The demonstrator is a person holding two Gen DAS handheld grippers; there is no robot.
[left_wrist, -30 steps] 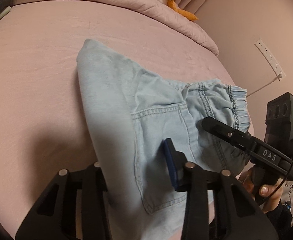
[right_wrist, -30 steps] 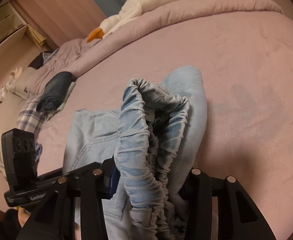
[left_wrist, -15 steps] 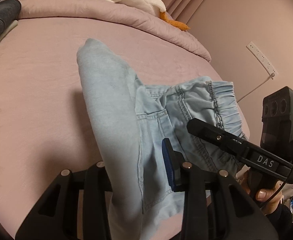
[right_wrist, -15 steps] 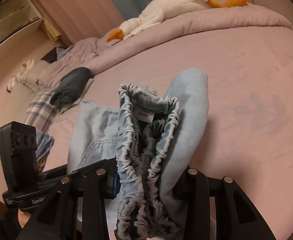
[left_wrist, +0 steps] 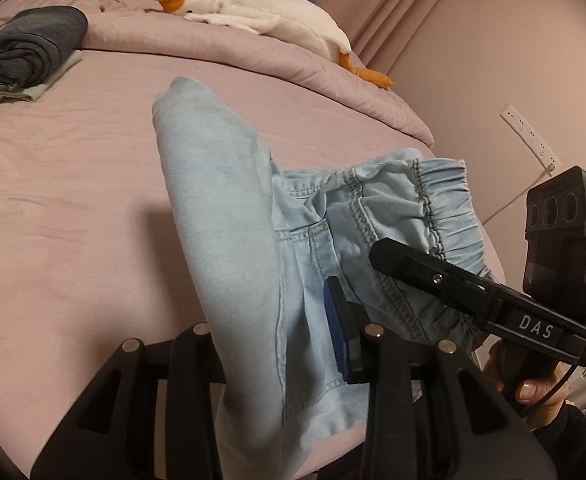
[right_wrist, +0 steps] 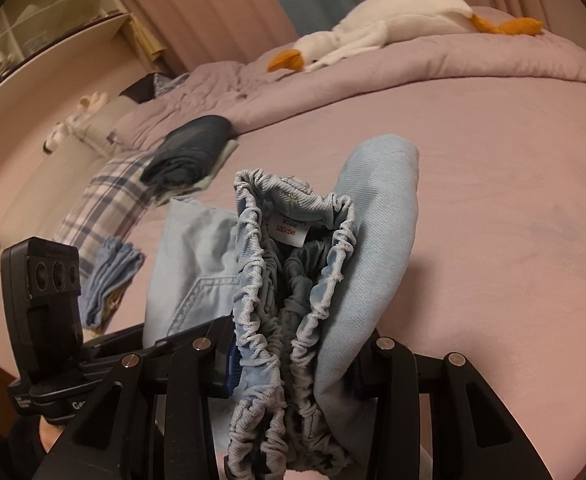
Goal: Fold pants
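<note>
Light blue denim pants (left_wrist: pixel 229 216) are lifted off a pink bed (left_wrist: pixel 61 184), folded over so a fold edge points up and away. My left gripper (left_wrist: pixel 277 344) is shut on the hem side of the pants near a back pocket; a blue pad (left_wrist: pixel 335 332) presses the cloth. My right gripper (right_wrist: pixel 293 364) is shut on the bunched elastic waistband (right_wrist: pixel 269 280), whose white size label (right_wrist: pixel 289 232) shows. In the left wrist view the right gripper (left_wrist: pixel 421 268) reaches in from the right, held by a hand (left_wrist: pixel 533 384).
A white plush goose (left_wrist: pixel 261 16) lies on the rolled pink duvet (right_wrist: pixel 453 60) at the far side. Dark folded clothes (left_wrist: pixel 25 48) sit at the far left, with a plaid cloth (right_wrist: pixel 109 200) and a blue garment (right_wrist: pixel 109 280) beside them. A power strip (left_wrist: pixel 529 136) hangs on the wall.
Both grippers have risen and tipped upward with the pants, drawing the cloth off the bed and narrowing it into an upright fold. More of the goose and the far clothes is in view.
</note>
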